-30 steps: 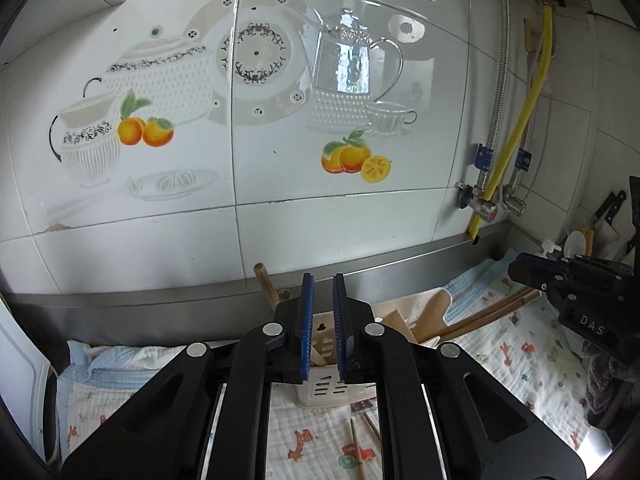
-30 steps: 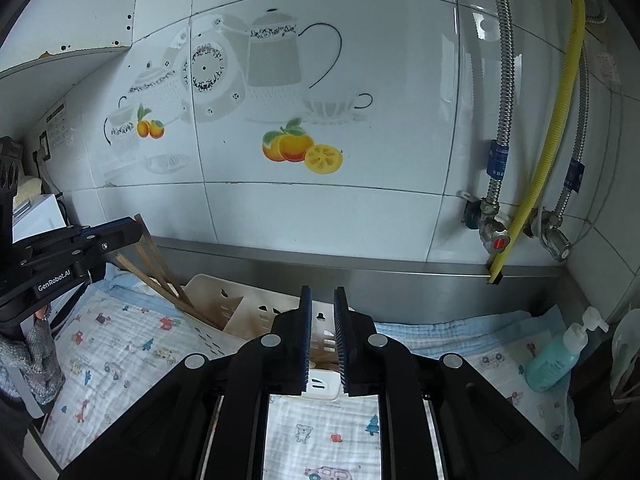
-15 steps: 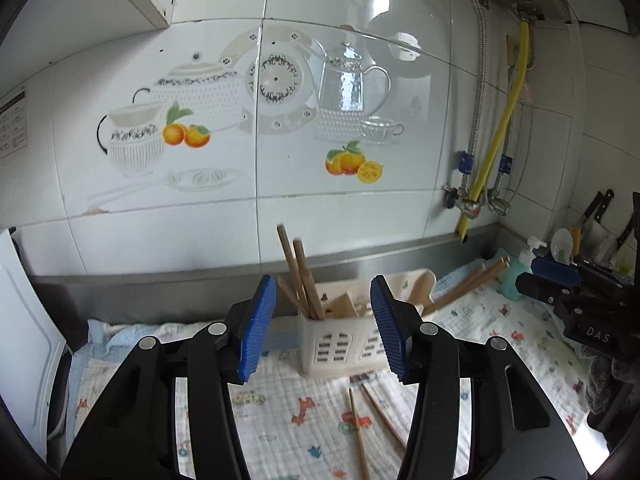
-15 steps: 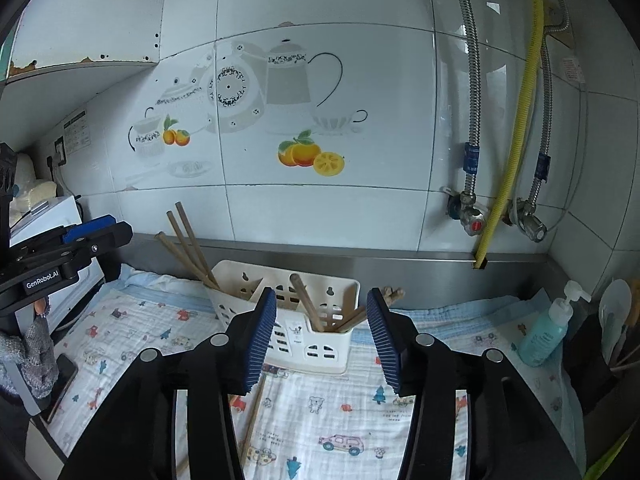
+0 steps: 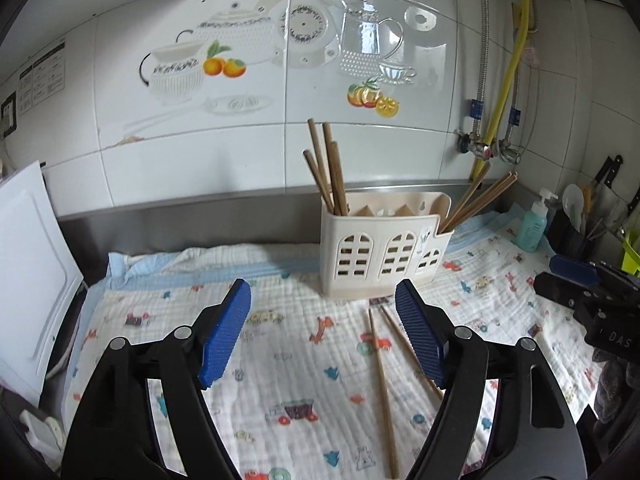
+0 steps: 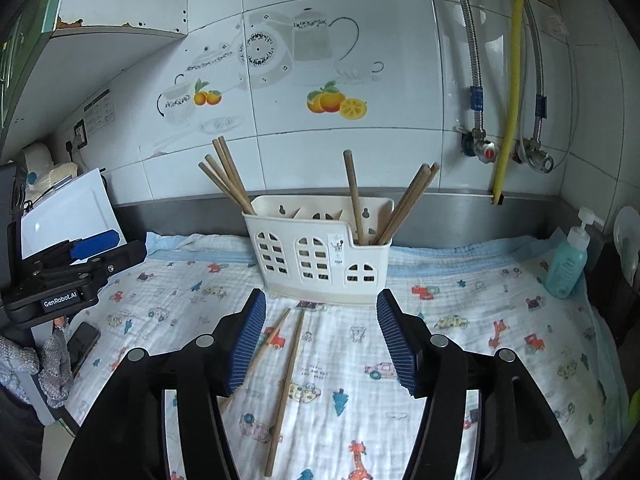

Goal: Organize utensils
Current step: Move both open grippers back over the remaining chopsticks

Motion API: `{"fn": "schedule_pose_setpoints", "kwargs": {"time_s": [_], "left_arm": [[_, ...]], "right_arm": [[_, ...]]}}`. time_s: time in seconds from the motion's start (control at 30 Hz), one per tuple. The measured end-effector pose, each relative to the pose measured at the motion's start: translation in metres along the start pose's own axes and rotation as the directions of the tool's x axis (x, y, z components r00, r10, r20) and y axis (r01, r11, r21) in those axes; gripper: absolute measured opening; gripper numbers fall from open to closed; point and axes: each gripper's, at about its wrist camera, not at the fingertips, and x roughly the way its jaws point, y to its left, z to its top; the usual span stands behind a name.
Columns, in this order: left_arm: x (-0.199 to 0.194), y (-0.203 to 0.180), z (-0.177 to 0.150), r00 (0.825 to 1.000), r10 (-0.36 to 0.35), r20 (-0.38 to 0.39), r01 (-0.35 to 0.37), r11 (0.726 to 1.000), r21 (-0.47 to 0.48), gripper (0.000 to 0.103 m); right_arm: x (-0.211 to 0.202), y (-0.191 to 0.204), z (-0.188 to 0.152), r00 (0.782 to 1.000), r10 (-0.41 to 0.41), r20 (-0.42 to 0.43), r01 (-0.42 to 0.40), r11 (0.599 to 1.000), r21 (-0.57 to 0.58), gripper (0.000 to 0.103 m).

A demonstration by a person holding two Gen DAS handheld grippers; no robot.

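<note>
Wooden chopsticks (image 6: 289, 376) lay loose on cloth (image 6: 480, 320) at six o'clock of caddy (image 6: 320, 256) | both grippers, left (image 5: 322, 336) and right (image 6: 320, 340), jaws just widened, empty | advice: pinch one stick mid-length, lift level.

Right gripper (image 6: 321, 334) just opening — two chopsticks (image 6: 289, 376) lie on cloth (image 6: 480, 320)

Steel counter (image 6: 460, 220) against the tiled wall, spread with a cartoon-print cloth (image 6: 460, 360). On the cloth: cream utensil caddy (image 6: 320, 256) toward the back edge, two loose chopsticks (image 6: 286, 392) before it, teal pump bottle (image 6: 566, 264) near the right edge.
</note>
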Motion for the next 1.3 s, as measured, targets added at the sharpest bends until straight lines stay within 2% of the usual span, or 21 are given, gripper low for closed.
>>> {"fn": "schedule_pose_setpoints", "kwargs": {"time_s": [0.23,0.3,0.4,0.7,1.0,1.3], "left_arm": [[-0.002,0.009,-0.02,0.999,0.045,-0.025,-0.046,0.999,-0.015,0.077],[-0.003,0.01,-0.025,0.998,0.055,-0.032,-0.055,0.998,-0.017,0.083],[-0.005,0.011,-0.032,0.997,0.078,-0.03,-0.078,0.997,-0.018,0.085],[-0.005,0.019,-0.048,0.995,0.084,-0.061,-0.087,0.995,-0.047,0.088],[-0.002,0.028,-0.064,0.989,0.113,-0.098,-0.12,0.99,-0.069,0.088],[0.0,0.038,-0.078,0.985,0.124,-0.124,-0.135,0.987,-0.086,0.088]], "right_arm": [[0.001,0.005,-0.025,1.0,-0.008,-0.025,0.008,1.0,0.023,0.057],[0.002,0.007,-0.03,0.999,-0.012,-0.03,0.013,1.0,0.023,0.058],[0.004,0.009,-0.038,0.999,-0.013,-0.044,0.014,1.0,0.028,0.059],[0.014,0.018,-0.065,0.995,-0.021,-0.093,0.024,0.999,0.032,0.063],[0.025,0.025,-0.086,0.989,-0.028,-0.146,0.032,0.999,0.021,0.063],[0.045,0.036,-0.099,0.979,-0.002,-0.205,0.005,1.0,0.015,0.061]]}}
